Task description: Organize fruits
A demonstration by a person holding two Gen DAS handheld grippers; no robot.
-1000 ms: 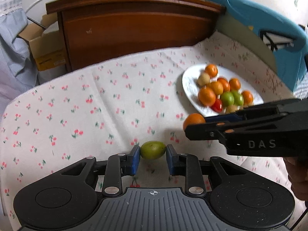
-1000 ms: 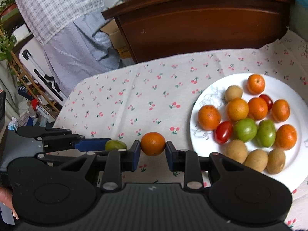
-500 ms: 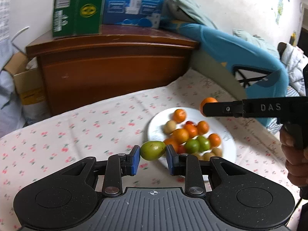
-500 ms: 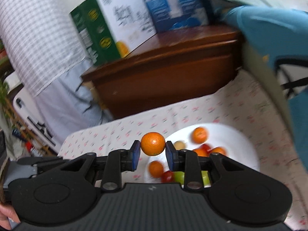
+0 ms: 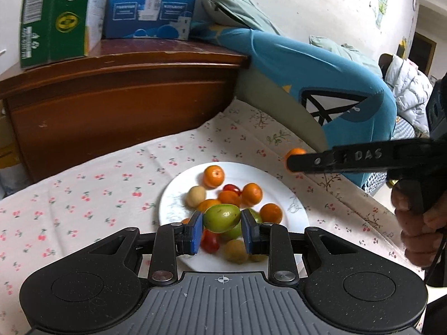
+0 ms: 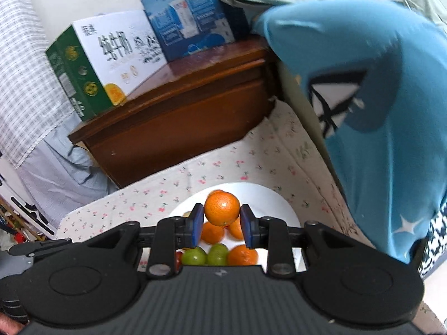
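Observation:
My left gripper (image 5: 221, 225) is shut on a green fruit (image 5: 222, 217) and holds it in the air over the near side of a white plate (image 5: 178, 195). The plate holds several oranges, green fruits, red tomatoes and tan fruits. My right gripper (image 6: 222, 221) is shut on an orange (image 6: 222, 208) and holds it above the same plate (image 6: 268, 195). In the left wrist view the right gripper (image 5: 290, 161) reaches in from the right, high above the plate's far right rim, with the orange (image 5: 296, 152) at its tip.
The plate lies on a cherry-print cloth (image 5: 97, 192). A brown wooden cabinet (image 5: 117, 103) stands behind it with a green carton (image 5: 53, 16) and a blue carton (image 5: 151, 2) on top. A blue garment (image 5: 321, 75) hangs at the right.
Both grippers have lifted their fruits off the cloth and carried them rightward over the plate. Both stay shut on their fruits.

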